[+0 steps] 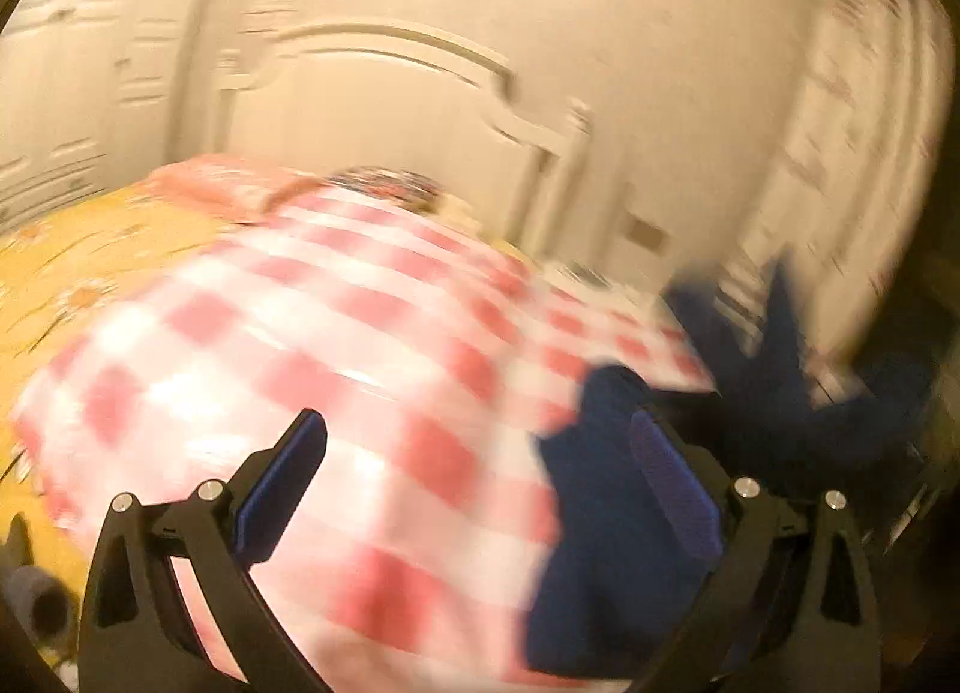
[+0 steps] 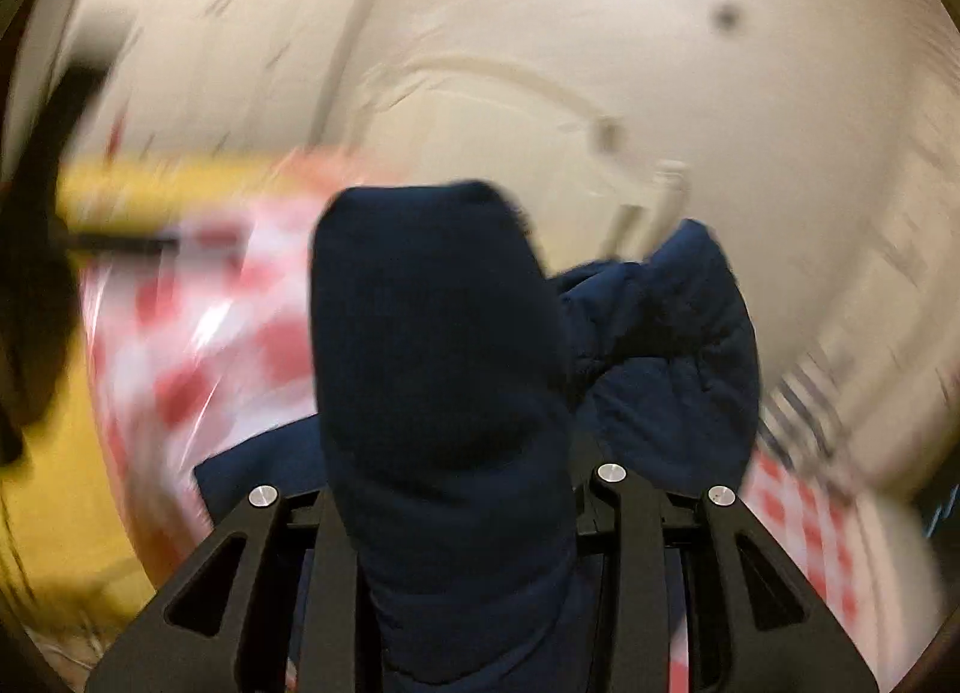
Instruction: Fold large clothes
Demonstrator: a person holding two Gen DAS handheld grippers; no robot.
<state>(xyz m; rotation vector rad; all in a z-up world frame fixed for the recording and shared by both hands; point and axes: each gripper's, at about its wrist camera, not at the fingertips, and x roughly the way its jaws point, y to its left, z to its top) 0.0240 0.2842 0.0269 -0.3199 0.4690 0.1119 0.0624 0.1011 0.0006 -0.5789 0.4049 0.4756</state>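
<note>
The soft, bulky jacket [image 2: 438, 369] is being clamped in the right gripper [image 2: 456, 507]; the left gripper [image 1: 480, 489] is being held wide open, empty; hems are judged best gripped.

place: bedroom | cues: bed headboard [image 1: 420, 111]; yellow bedsheet [image 1: 90, 267]; panelled wardrobe doors [image 1: 66, 111]

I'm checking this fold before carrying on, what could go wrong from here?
1. Only the right gripper clamps the navy jacket; the bunched padding might slip out.
2. The left gripper stands open and empty, so the jacket may sag unevenly.
3. It could drag the checked cloth askew.
</note>
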